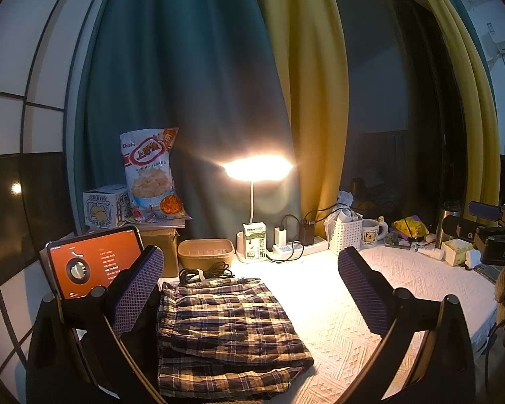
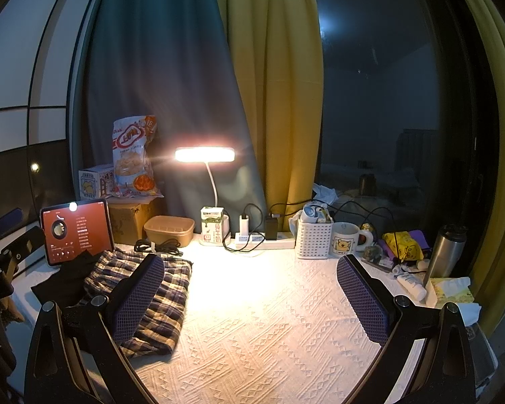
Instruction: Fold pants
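The plaid pants (image 1: 225, 330) lie folded in a flat stack on the white textured cloth (image 1: 404, 279). In the right wrist view the pants (image 2: 165, 299) sit at the left, with a black garment (image 2: 67, 282) beside them. My left gripper (image 1: 250, 289) is open and empty, held above the pants. My right gripper (image 2: 250, 296) is open and empty over bare cloth (image 2: 269, 320), to the right of the pants. The right gripper also shows at the far right of the left wrist view (image 1: 488, 232).
A lit tablet (image 1: 94, 262) leans at the left. Behind the pants are a coiled black cable (image 1: 205, 274), a brown tray (image 1: 205, 252), a milk carton (image 1: 254, 240), a desk lamp (image 1: 257, 166), a power strip (image 1: 299, 247), a white basket (image 1: 345, 239) and a mug (image 1: 372, 234).
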The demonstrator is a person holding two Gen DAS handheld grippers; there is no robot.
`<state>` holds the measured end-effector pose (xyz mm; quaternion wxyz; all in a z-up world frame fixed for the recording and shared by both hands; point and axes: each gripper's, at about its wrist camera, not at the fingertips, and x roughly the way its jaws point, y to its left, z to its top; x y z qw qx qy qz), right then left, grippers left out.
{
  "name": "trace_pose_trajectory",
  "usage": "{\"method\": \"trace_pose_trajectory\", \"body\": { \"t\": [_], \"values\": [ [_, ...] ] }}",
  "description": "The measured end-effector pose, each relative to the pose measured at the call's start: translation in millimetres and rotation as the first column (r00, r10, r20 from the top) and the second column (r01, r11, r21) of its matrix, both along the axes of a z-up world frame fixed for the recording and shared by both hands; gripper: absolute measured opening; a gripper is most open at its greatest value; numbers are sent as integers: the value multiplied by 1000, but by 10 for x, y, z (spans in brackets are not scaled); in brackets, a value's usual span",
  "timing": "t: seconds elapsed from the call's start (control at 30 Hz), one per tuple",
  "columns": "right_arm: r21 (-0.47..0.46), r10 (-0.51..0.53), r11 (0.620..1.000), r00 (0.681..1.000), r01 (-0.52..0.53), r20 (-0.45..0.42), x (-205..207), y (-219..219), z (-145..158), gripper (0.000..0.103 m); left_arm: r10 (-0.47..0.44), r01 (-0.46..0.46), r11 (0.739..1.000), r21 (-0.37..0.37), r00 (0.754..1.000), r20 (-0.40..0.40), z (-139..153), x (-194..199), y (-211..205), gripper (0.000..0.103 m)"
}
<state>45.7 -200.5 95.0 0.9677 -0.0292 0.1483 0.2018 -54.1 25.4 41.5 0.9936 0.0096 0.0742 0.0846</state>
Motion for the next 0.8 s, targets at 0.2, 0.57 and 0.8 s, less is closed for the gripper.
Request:
{"method": "trace_pose_trajectory", "body": {
  "t": [0.2,0.57,0.8],
  "values": [
    [0,0,1000,1000,0,1,-2,-9,3,103,0,0,1000,0,1000,0,-1,-3,-3,102],
    [0,3,1000,1000,-3,1,-2,-12,2,103,-4,4,1000,3,1000,0,20,6,-3,102],
    [-1,3,1000,1000,-3,1,-4,-13,2,103,-13,13,1000,1,1000,16,41,-9,-18,102]
  ]
}}
